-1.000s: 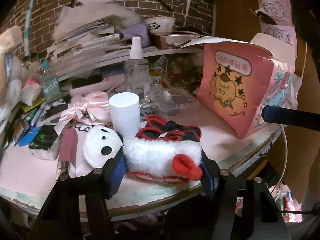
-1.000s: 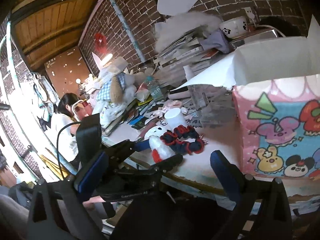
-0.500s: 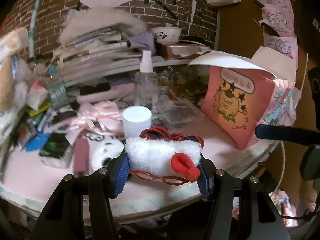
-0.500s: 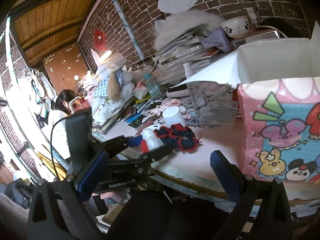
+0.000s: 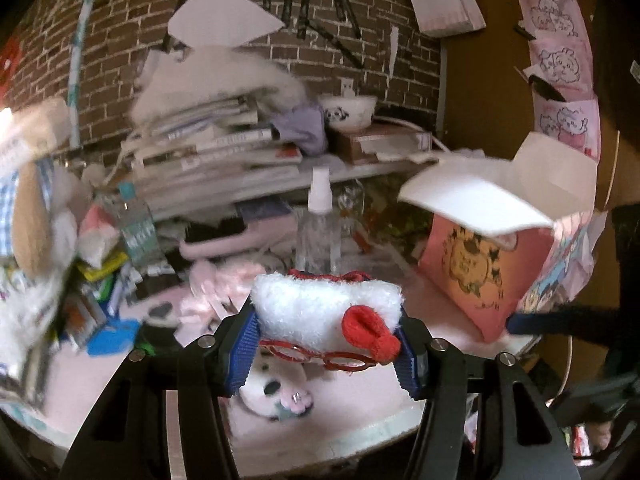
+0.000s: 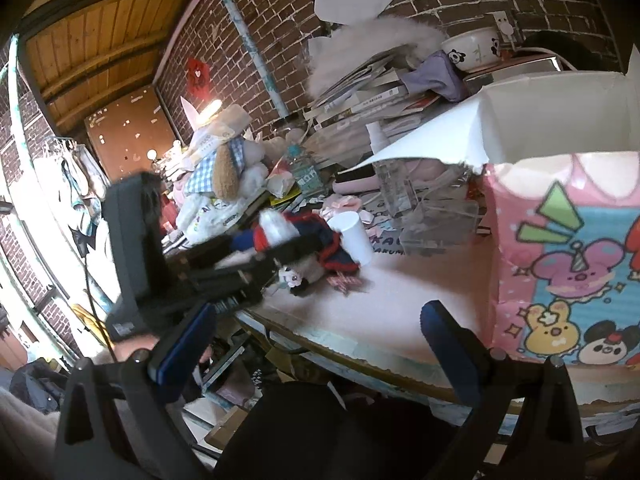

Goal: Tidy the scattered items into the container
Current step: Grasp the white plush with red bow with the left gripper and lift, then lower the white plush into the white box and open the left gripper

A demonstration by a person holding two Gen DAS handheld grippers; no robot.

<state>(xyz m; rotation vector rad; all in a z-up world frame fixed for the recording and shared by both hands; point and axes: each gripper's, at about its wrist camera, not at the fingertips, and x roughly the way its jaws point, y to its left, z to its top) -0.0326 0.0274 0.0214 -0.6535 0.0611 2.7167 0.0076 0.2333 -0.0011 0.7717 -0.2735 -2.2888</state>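
Observation:
My left gripper [image 5: 326,348] is shut on a fluffy white plush item [image 5: 320,312] with a red bow, red glasses and dark red-trimmed frills, held lifted above the pink table [image 5: 360,412]. The same item [image 6: 280,228] shows in the right wrist view, held by the left gripper [image 6: 276,236]. The open pink cartoon box [image 5: 488,280] stands to the right; in the right wrist view the box [image 6: 568,264] is close on the right. My right gripper [image 6: 316,352] is open and empty at the table's front edge. A panda plush [image 5: 276,392] lies on the table below the held item.
A white cylinder [image 6: 354,236], a clear spray bottle [image 5: 318,232], a clear plastic tray [image 6: 436,224], pink ribbon [image 5: 224,284] and small packets lie on the table. Stacked books [image 5: 216,152] and a panda bowl [image 5: 348,108] fill the back shelf. Stuffed toys [image 6: 224,168] crowd the left.
My left gripper has lifted the white plush item off the table and moved it up and toward the box. The panda plush stays on the table. The right gripper has barely moved.

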